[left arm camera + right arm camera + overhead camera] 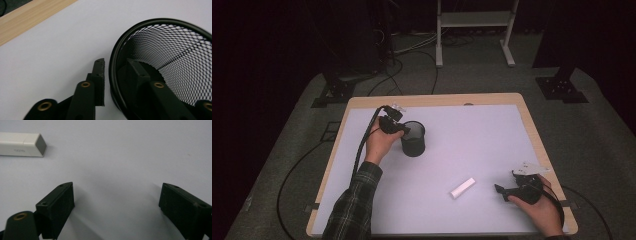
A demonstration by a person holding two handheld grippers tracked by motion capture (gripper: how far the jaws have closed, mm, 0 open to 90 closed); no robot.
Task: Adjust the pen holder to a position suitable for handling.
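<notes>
On the left, the left claw straddles the rim of the black mesh cup, which stands upright on the desk left of centre. In the left gripper view one pad sits just outside the wall and the other is inside the cup. A thin gap shows between the outer pad and the rim, so the jaws are nearly closed on the wall but not yet visibly pinching it. Taking the cup by its rim is probably the way to steady or lift it without crushing the mesh.

To the right of the cup and nearer the person lies a white rectangular stick, flat on the desk and well apart from the cup. It looks meant to go into the cup, which would explain why the left hand secures the cup first.

Farther right of the cup, near the desk's corner, the right claw rests low with its jaws wide apart and nothing between them. In the right gripper view it faces bare desk, with the stick off to one side. It seems to wait for its turn to pick the stick up.
</notes>
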